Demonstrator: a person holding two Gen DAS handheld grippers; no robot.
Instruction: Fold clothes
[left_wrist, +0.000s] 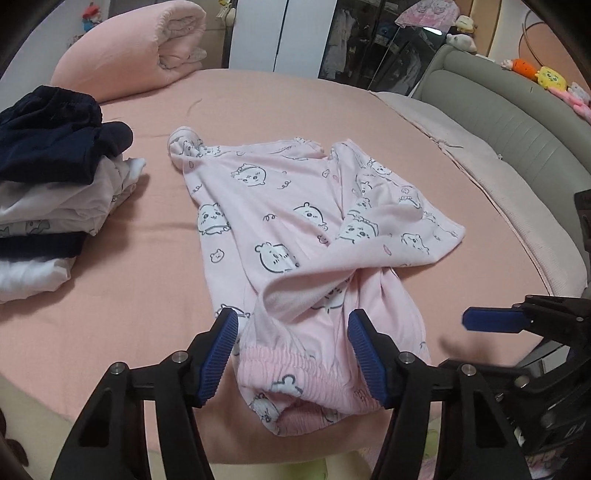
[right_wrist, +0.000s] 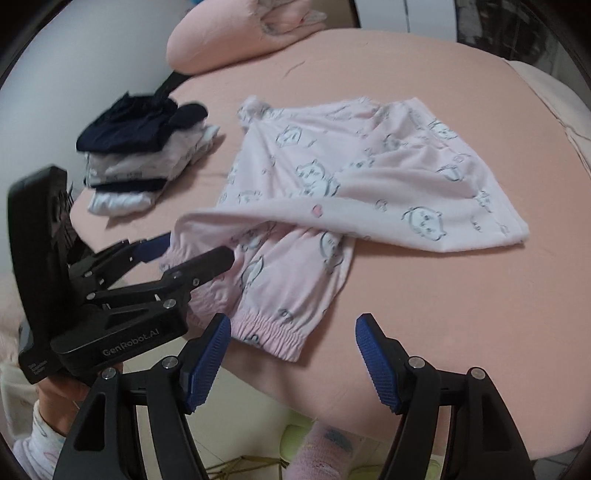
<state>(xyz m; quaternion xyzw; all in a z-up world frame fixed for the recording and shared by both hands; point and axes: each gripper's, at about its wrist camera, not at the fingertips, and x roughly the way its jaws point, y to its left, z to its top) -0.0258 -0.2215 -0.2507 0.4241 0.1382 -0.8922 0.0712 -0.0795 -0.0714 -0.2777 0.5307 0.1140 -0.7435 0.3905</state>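
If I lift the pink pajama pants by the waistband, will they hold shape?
Probably not: the pink pajama pants already lie rumpled with one leg flopped over, so they look limp. The gathered waistband should bunch, giving the left tool purchase.

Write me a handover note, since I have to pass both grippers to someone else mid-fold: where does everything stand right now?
Left gripper: jaws astride the elastic cuff of the pink pyjama trousers, pads not yet pressing.
Right gripper: open, nothing held, hovering at the other cuff near the bed edge.
Trousers: lying rumpled on the pink sheet, one flap turned over, not yet folded.
Done: a stack of folded clothes sits to the left.
Left: grip both cuffs, then probably straighten, fold and add to the stack.
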